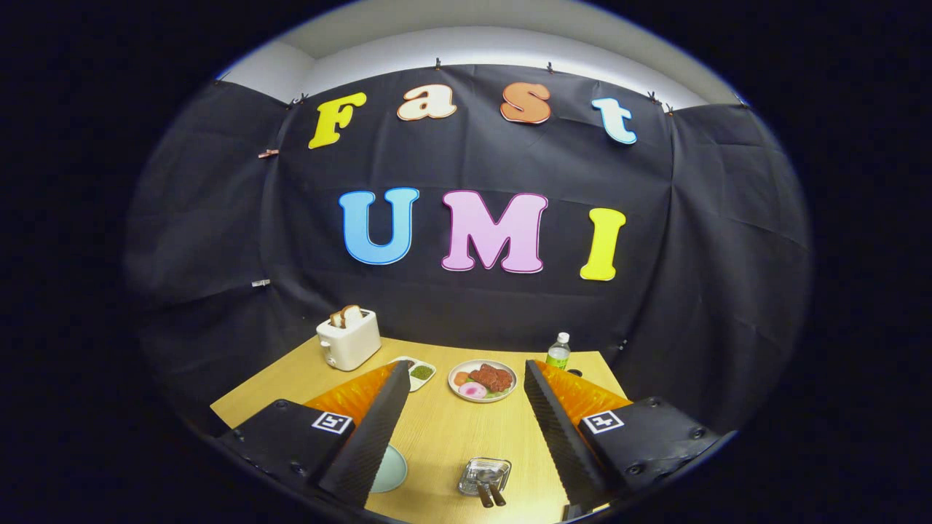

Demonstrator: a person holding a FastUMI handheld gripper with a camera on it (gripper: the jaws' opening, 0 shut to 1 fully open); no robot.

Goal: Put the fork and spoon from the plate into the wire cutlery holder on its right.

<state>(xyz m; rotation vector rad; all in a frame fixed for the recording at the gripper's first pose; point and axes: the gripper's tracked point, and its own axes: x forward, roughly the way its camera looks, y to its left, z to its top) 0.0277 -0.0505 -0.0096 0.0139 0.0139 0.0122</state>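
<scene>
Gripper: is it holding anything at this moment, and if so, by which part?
Nothing is held. The gripper is open, its fingers wide apart above the table, with the wire cutlery holder lying between and below them, handles sticking out of it.

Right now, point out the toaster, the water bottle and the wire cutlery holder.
toaster [349, 340]: gripper view, front wall.
water bottle [558, 352]: gripper view, label.
wire cutlery holder [483, 475]: gripper view, its rim, between the open tool's fingers.

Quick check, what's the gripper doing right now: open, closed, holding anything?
Gripper: open, fingers spread wide, holding nothing, above the table with the wire cutlery holder between them.
</scene>
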